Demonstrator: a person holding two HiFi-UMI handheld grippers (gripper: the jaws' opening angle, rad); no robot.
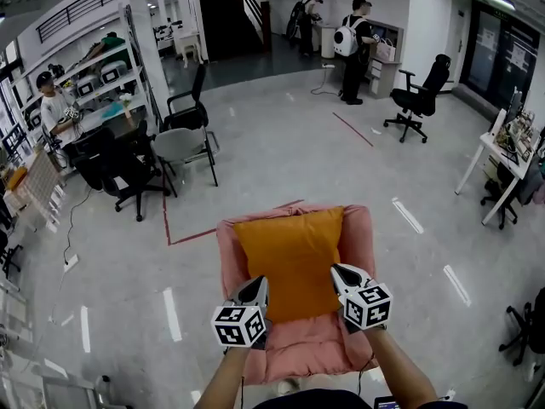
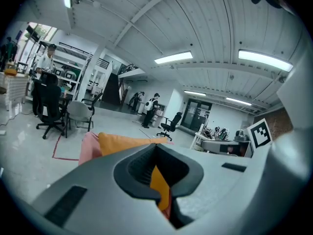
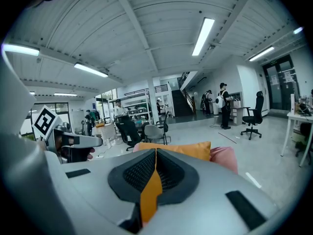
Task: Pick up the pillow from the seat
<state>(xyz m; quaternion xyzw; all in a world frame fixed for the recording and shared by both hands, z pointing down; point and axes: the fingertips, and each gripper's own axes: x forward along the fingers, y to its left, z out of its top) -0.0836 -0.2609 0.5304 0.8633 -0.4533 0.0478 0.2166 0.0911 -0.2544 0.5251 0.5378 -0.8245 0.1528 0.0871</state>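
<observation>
An orange pillow (image 1: 294, 258) lies on a pink cushioned seat (image 1: 298, 352) just in front of me. My left gripper (image 1: 258, 286) is at the pillow's near left corner and my right gripper (image 1: 338, 273) at its near right corner. Each is shut on a pinch of the orange fabric. In the left gripper view the left gripper (image 2: 157, 177) has orange cloth squeezed in its jaws, with the pillow (image 2: 124, 142) and the seat (image 2: 89, 146) beyond. The right gripper view likewise shows orange fabric in the right gripper (image 3: 152, 177), and the pillow (image 3: 183, 150) lying ahead.
Two office chairs, one grey (image 1: 183, 147) and one black (image 1: 115, 173), stand to the far left near a shelf with a seated person (image 1: 55, 109). Another black chair (image 1: 421, 96) and two people (image 1: 353, 45) are at the back. A white desk (image 1: 502, 156) is at the right. Red tape (image 1: 192, 235) marks the floor.
</observation>
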